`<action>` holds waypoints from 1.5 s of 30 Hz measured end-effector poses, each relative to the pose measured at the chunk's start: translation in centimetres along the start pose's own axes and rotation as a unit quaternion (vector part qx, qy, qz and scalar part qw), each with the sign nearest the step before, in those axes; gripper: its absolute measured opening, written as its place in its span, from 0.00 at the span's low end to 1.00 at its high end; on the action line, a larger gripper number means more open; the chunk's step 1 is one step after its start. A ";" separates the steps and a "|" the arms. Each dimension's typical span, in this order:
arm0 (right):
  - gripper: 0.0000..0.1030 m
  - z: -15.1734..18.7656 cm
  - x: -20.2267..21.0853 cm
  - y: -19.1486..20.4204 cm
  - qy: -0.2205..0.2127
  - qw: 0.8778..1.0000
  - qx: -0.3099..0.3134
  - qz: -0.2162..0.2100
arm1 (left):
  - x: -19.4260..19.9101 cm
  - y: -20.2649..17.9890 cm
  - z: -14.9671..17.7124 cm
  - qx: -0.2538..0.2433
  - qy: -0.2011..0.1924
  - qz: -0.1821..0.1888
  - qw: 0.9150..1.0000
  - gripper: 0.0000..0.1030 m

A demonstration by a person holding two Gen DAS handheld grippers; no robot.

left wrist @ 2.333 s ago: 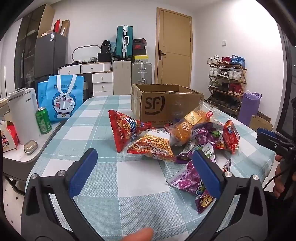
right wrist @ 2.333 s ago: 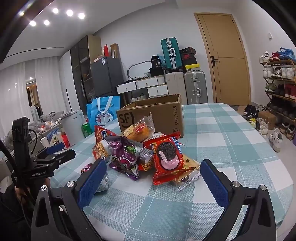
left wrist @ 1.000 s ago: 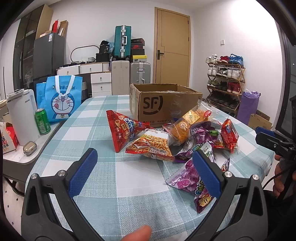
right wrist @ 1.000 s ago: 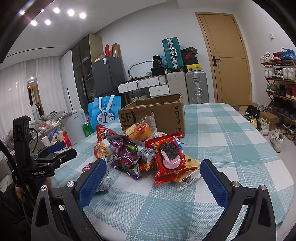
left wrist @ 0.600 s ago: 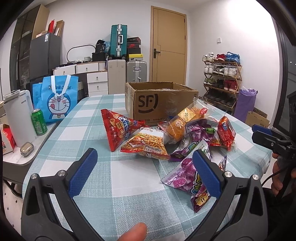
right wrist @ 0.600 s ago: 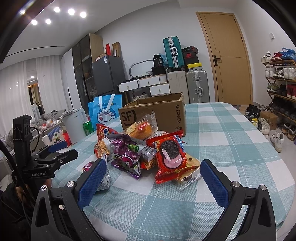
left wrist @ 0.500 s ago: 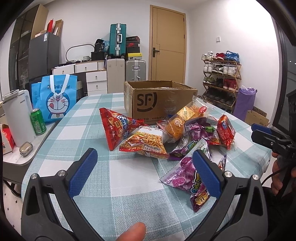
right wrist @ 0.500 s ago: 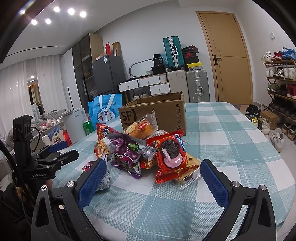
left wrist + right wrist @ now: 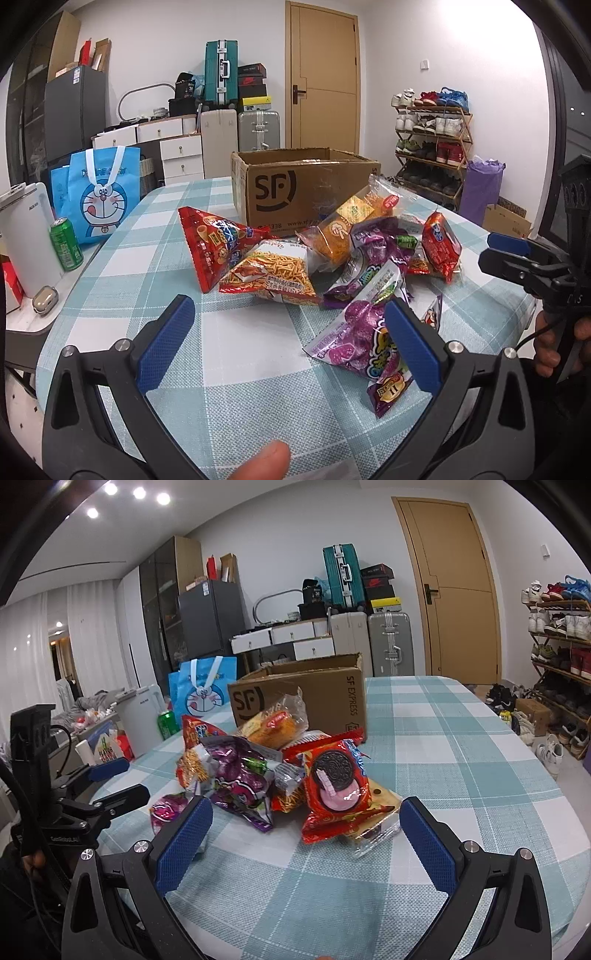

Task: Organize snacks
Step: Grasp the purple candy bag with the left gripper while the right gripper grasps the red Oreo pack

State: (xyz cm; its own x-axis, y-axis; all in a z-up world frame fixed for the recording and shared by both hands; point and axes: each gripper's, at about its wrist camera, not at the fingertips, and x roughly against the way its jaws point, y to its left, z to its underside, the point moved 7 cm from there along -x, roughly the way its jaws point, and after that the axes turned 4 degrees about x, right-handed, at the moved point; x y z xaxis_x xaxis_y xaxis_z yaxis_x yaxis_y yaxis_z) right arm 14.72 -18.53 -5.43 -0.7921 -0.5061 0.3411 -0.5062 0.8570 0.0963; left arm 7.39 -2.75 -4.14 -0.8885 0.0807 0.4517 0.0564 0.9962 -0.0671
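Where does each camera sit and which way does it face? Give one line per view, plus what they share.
Left wrist: on the left gripper, open, looking across the table at the snack pile's left side; a fingertip shows below, the right gripper at right.
Right wrist: on the right gripper, open, facing the Oreo packet; the left gripper shows at left.
Shared: the cardboard box, the purple candy bag, the table.
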 end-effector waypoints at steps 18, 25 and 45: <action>1.00 0.0 -4.4 -2.2 0.054 0.998 0.005 0.020 | -2.1 -4.8 1.4 -0.063 0.043 0.068 0.995 0.99; 0.98 -0.6 -5.0 -2.2 0.051 0.999 0.012 0.013 | -4.0 -5.3 2.1 -0.061 0.076 0.077 0.992 0.99; 0.45 -0.3 -5.6 -1.7 0.061 0.998 0.019 0.007 | -4.1 -5.5 2.5 -0.062 0.090 0.095 0.989 0.52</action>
State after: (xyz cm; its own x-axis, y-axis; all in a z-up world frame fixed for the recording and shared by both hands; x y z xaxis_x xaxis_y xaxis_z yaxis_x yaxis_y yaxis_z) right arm 20.07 -17.14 -7.22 -0.7531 -0.4767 0.4535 -0.5096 0.8586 0.0563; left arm 9.61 -8.61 -7.84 -0.7621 0.2603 0.5928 0.2800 0.9581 -0.0608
